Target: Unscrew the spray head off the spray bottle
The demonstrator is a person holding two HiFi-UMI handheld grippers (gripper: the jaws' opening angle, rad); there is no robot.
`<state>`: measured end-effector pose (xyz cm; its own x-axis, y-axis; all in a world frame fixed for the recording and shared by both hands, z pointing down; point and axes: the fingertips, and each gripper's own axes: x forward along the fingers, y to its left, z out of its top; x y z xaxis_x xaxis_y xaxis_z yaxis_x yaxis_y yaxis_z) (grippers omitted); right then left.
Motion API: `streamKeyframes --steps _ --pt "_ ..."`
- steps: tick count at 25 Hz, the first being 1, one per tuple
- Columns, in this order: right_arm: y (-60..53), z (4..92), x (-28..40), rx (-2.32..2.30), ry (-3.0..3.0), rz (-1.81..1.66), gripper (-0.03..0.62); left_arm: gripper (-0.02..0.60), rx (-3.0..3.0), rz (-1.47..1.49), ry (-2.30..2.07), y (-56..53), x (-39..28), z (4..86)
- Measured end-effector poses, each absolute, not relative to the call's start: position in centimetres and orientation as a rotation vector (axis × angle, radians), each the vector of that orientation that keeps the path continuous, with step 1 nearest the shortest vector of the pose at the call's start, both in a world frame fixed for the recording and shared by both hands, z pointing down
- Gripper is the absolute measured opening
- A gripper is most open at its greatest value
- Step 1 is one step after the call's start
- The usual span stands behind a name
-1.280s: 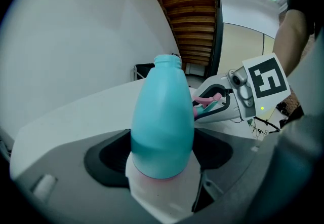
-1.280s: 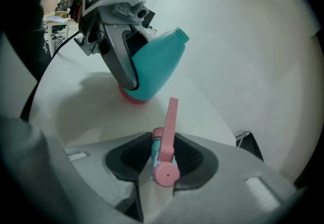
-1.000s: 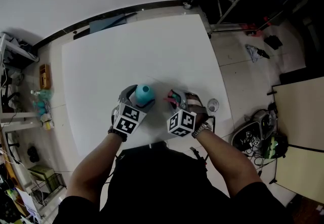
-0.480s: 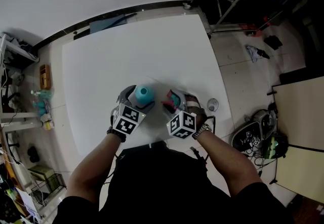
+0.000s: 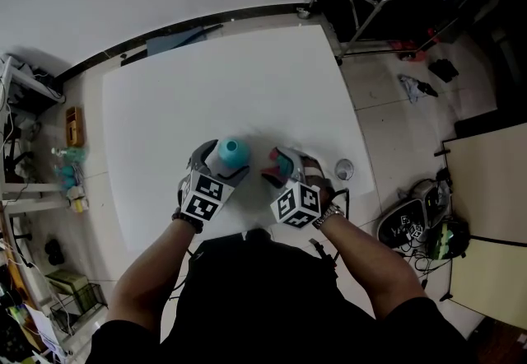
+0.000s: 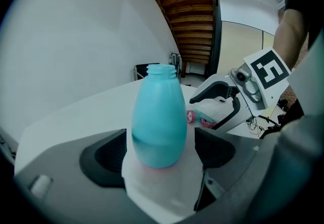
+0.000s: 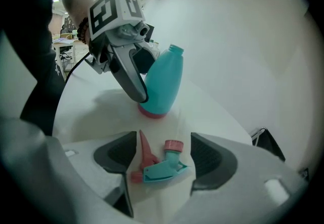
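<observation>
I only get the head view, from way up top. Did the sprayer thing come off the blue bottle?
Observer: Yes. The spray head lies flat on the table between the jaws of the right claw. Those jaws have just been opening and nothing grips it.
Operator: Is the other claw squeezing the bottle?
Observer: No. The bottle stands upright between the jaws of the left claw. They have just been opening too, and there is a gap on each side.
Operator: Is the bottle blue all the way down?
Observer: No. From the right gripper view its base is pink.
</observation>
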<state>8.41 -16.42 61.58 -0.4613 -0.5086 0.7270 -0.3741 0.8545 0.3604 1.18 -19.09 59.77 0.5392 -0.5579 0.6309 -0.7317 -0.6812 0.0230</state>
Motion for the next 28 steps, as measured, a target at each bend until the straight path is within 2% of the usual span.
streamKeyframes --steps 11,16,20,23,28 --pt "-16.2 59.3 8.4 0.706 -2.16 -0.179 0.314 0.442 2.464 0.864 -1.161 -17.5 -0.1 58.4" --pt "-15.9 57.4 8.7 0.756 -2.206 -0.156 0.314 0.414 2.455 0.822 -1.217 -16.5 -0.2 57.0" --pt "-15.7 55.3 8.6 0.804 -2.258 -0.133 0.31 0.366 2.445 0.805 -1.254 -15.4 -0.3 55.9" --pt "-15.4 53.4 8.4 0.841 -2.309 -0.098 0.289 0.3 2.458 0.781 -1.276 -14.7 0.2 54.4" --pt "-14.6 50.0 7.7 0.876 -2.391 -0.058 0.16 0.187 2.512 0.688 -1.292 -13.9 1.7 50.9"
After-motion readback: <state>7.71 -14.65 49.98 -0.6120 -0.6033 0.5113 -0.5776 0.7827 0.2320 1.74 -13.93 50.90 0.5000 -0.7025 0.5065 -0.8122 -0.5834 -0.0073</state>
